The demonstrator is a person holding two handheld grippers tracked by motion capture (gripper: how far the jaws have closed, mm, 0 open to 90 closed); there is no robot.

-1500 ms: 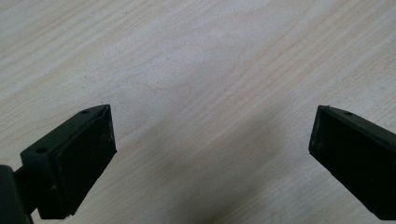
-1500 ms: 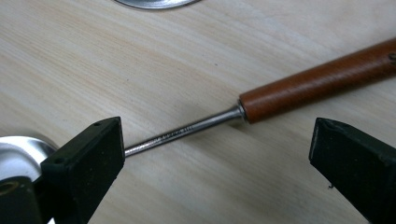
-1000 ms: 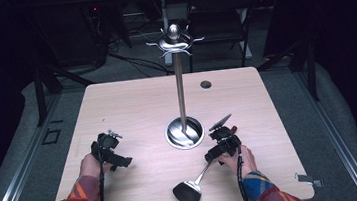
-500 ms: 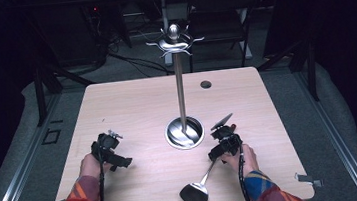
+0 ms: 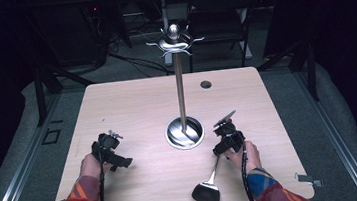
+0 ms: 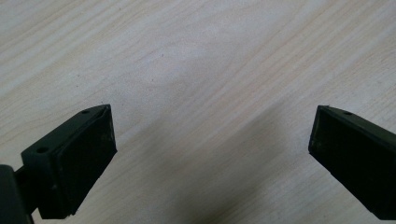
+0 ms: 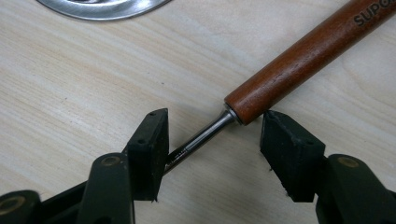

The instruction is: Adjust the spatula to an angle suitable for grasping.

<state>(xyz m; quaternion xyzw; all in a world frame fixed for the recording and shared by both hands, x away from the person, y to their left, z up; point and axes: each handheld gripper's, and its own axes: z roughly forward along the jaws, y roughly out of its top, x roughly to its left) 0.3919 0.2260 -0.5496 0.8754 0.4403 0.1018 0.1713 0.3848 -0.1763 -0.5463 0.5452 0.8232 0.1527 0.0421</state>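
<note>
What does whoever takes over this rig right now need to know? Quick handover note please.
Left gripper: open, fingers over bare table, holding nothing.
Right gripper: open, fingers astride the utensil where its metal shaft meets the wooden handle; no grip closed.
Utensil lies flat on the table, black head toward the person.
Hook stand is at table centre, its hooks bare.
Done: nothing hung. Left, probably: close on the utensil, lift it, hang it on the stand.

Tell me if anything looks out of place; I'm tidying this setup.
Nothing is damaged or spilled. The black-headed utensil with a brown wooden handle lies flat on the light wooden table, while the tall steel hanging stand holds nothing.
</note>
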